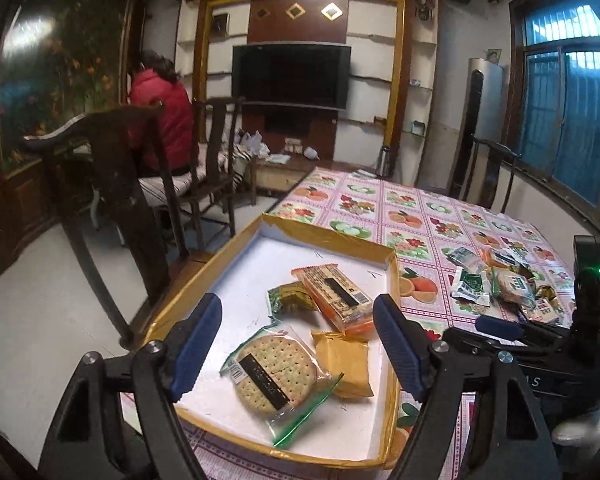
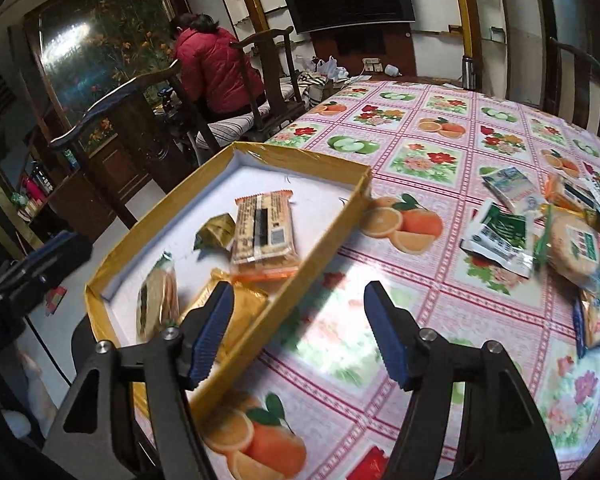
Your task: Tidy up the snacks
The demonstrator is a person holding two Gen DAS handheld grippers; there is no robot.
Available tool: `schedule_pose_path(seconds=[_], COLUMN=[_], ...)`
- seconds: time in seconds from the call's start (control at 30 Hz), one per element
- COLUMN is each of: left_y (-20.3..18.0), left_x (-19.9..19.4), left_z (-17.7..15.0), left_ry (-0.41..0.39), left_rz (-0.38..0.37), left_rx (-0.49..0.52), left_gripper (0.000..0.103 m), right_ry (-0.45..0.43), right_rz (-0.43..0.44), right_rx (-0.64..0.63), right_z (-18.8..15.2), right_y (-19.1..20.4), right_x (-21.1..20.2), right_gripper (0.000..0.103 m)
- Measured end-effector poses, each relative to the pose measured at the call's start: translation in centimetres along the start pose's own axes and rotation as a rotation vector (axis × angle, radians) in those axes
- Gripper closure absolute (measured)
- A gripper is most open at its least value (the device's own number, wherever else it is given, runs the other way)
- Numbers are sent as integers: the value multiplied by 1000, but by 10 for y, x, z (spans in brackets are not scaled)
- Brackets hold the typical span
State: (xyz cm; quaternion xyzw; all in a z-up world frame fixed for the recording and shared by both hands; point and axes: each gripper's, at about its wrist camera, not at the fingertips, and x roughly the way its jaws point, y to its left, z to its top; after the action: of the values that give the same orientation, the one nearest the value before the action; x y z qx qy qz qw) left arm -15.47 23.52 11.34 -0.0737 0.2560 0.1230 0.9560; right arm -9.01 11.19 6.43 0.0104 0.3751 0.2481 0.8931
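While both the left gripper [image 1: 298, 344] and right gripper [image 2: 298, 330] hang spread and empty, loose snacks [image 2: 540, 236] lie right of the latter: light, crinkly, crushable packets best pinched by a sealed edge.

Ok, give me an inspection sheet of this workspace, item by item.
Surface: table under a fruit-and-flower tablecloth.
Job's things: gold box with white floor holds four snacks: round cracker pack, orange-edged biscuit pack, gold packet, green-gold candy. Loose snack pile lies on the cloth beside the box.
Clutter: nothing seen beyond the snacks.
Grippers: left gripper open above the box, empty; right gripper open over the box's near wall and the cloth, empty.
Cables: nothing seen.
Surroundings: dark wooden chairs, television, seated person in a red jacket.
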Motion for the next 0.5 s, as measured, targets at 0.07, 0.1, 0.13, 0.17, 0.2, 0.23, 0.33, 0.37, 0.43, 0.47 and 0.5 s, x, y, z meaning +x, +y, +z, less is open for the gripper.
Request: schedule_pose_path(seconds=[0.07,0.1,0.13,0.17,0.2,0.23,0.33,0.37,0.43,0.47,0.5], left_y=[-5,-8,-10,-11,-12,-13,-6,-3,4,8,11], left_x=[-18,-26,-32,-39,-45,-50,-60,-60,-58,-56,-55], left_z=[-5,-8,-10,-13,-17,-20,-30,-31,-31,-31,-30], left_ry=[-74,-103,-129,-156,-187,-215,-268,-275,-264,-254,-245], left_rz=[70,99,122,141,160,177,204,208,211,208,205], left_rx=[18,28,42,56,69,81,102,108,116,114,110], left_gripper=[23,23,23,23,23,22,21,20,20,20,20], right_ry=[9,26,35,35,44,63,107,114,126,130,138], right_rz=[4,8,7,14,30,44,38,32,0,-22,-42], right_rx=[26,39,55,74,96,117,121,111,86,75,67], right_z=[-12,-13,-12,-9,-6,-4,-3,-3,-4,-6,-8], right_y=[-9,-11,-12,-11,-9,-8,2,7,15,20,23], right_x=[-8,-8,-7,-5,-1,5,22,27,36,41,45], right_gripper=[33,33,33,33,33,33,33,33,33,33,33])
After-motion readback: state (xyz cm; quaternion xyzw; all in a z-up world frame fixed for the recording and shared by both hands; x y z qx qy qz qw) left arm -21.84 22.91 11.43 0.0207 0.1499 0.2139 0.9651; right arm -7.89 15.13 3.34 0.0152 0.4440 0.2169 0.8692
